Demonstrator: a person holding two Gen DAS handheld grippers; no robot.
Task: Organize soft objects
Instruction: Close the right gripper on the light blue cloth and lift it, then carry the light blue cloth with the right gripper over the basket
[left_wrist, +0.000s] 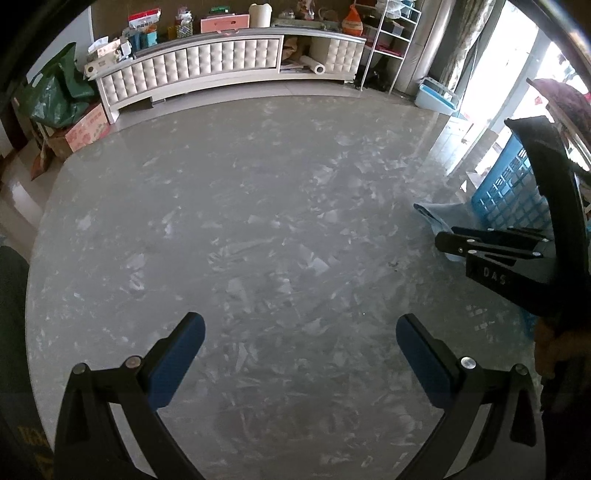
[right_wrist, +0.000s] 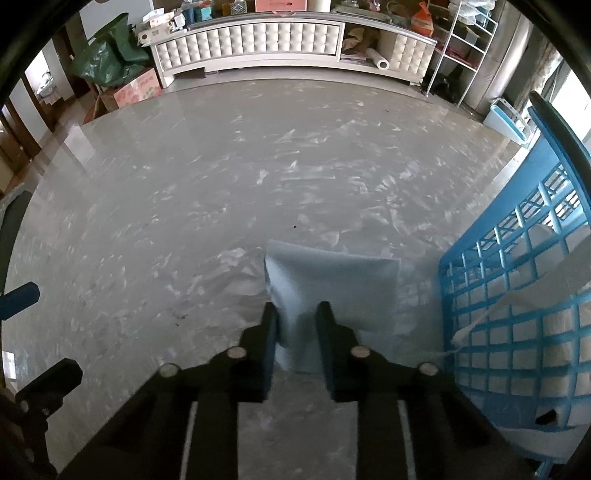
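Black jaws of the right gripper (right_wrist: 295, 317) are sitting nearest the lens, clamping a pinched fold of the pale blue cloth (right_wrist: 332, 284). No earlier view to compare, so only the grip itself is being reported: pads pressing the fabric from both sides, near edge bunching up betw. them. Rest of the cloth is lying flat on the grey marbled table (right_wrist: 184, 184), just beside the blue plastic basket (right_wrist: 517, 295) on the right. Basket is already holding white folded fabric, prob. towels, though the lattice is hiding most of it.

Left gripper (left_wrist: 301, 354) is hanging w/ fingers spread wide over bare tabletop, nothing betw. the blue pads; likely waiting to take a second corner or staying out of the way. From that side the right gripper is showing at the table's right edge, on the cloth next to the basket.

Grabbing at the near edge is prob. for lifting the cloth into the basket or dragging it out to fold.
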